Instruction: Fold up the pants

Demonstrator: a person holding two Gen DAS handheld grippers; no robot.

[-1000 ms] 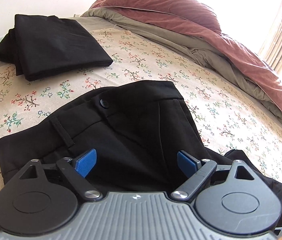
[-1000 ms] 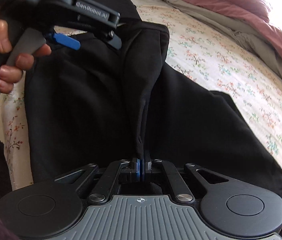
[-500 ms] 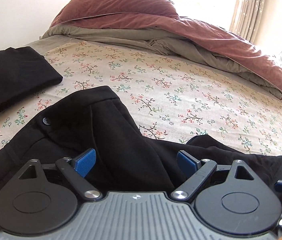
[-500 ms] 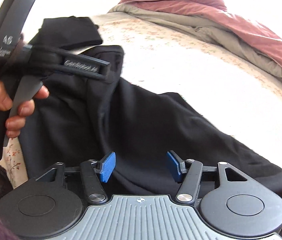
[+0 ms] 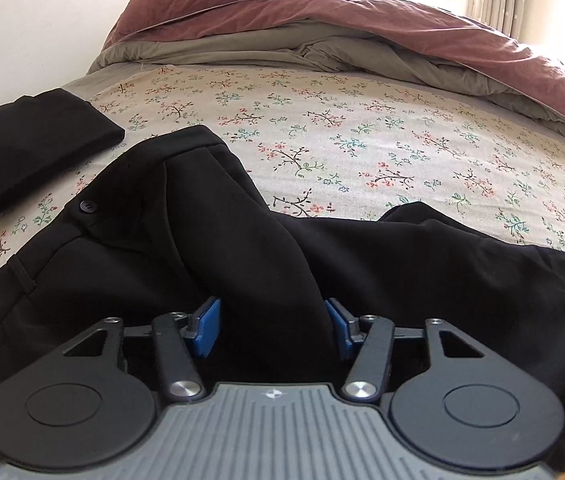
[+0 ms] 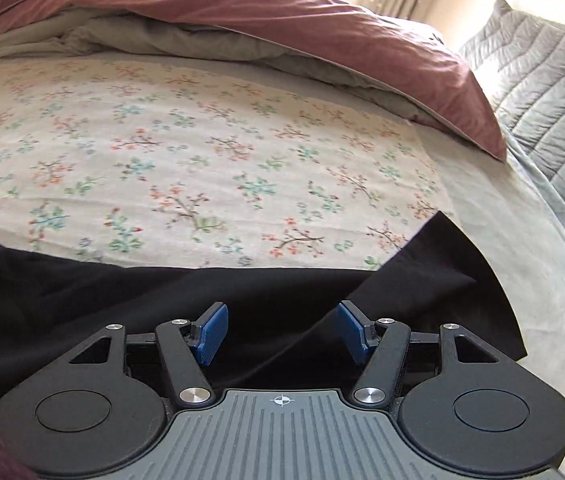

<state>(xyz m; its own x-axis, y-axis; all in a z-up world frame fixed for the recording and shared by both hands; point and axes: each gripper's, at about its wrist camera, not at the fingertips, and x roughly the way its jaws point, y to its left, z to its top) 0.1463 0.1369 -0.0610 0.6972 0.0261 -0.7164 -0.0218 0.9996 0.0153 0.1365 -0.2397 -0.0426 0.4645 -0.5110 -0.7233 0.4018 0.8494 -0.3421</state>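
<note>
On the far left of the bed lies one folded black cloth pile [image 5: 30, 148], already neat, so leave it alone. Next to it, the black pants with a small button at the waist [image 5: 186, 240] lie spread along the near edge of the flowered bed sheet [image 5: 362, 140], waist end on the left and legs running off to the right. Your left gripper [image 5: 272, 322] sits low over the hip part, and its jaws have just been closing in; a raised ridge of cloth stands between them, but the blue pads [image 5: 207, 326] do not press it yet, so nothing is held. Squeeze only when you have both layers of that ridge, or just the top layer will lift. Move to the right and your right gripper [image 6: 280, 330] is over the leg end, where a cloth corner [image 6: 474, 276] reaches toward the edge of the bed. Its jaws stand apart and hold nothing, though black cloth lies under them. I think the next good move is to grab the leg end low and flat, then carry it over toward the waist, keeping the edges lined up. Counted: one pair of pants to fold, one folded pile, two grippers, one rust-red blanket [image 6: 322, 20] bunched at the back, and one grey quilted cushion [image 6: 542, 92] at the far right.
</note>
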